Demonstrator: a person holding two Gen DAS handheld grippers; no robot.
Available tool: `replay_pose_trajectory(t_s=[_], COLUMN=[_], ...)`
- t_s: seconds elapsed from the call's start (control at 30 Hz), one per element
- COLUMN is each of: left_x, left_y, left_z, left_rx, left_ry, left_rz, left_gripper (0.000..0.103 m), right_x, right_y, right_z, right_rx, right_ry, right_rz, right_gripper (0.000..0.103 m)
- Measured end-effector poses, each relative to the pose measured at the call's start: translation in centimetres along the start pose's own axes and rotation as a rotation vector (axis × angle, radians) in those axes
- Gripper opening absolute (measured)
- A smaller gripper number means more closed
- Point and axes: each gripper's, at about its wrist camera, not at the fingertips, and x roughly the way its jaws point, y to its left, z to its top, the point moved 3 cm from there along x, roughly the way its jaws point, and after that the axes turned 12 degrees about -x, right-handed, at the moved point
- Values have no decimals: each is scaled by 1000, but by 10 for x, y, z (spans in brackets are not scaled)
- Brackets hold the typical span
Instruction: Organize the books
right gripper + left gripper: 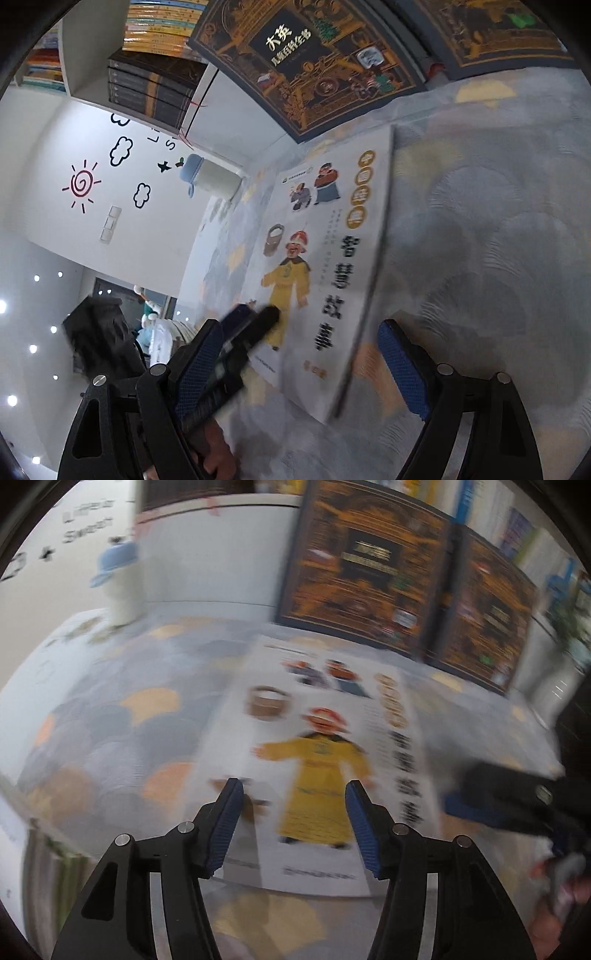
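Left to right around the white picture book lying flat on the patterned tabletop: the left gripper, part-open and empty, hovers over the book's near end, the wide-open, empty right gripper straddles its right long edge.

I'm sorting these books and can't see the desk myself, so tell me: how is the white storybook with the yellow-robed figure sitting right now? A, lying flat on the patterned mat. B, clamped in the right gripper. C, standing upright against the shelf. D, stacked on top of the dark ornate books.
A: the white storybook lies cover-up on the patterned mat, while the dark ornate books lean upright behind it and neither gripper grips it.
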Motion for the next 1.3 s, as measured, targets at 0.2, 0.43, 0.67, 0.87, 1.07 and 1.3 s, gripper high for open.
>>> replay_pose_trajectory(t_s=[0.2,0.43,0.67,0.87,1.07,1.3], left_x=[4,8,5,-15,-52,-116], left_y=[11,33,19,10,13,21], left_z=[5,19,10,-20,-66,-151], left_rx=[4,-102,-88,-52,-49,75], left_ry=[-57,-54,60,134,217,288], left_rz=[158,209,112,36,-127,-252], left_gripper=[60,71,71,70,70,70], right_x=[0,2,4,-12,-45,-84], right_y=[-2,-1,4,7,21,51], right_z=[1,3,2,-19,-73,-159], right_rx=[20,17,-5,-10,-25,-72], right_ry=[-2,-2,21,34,47,101], right_rz=[1,-12,-17,-58,-128,-167], right_gripper=[84,85,88,88,88,88])
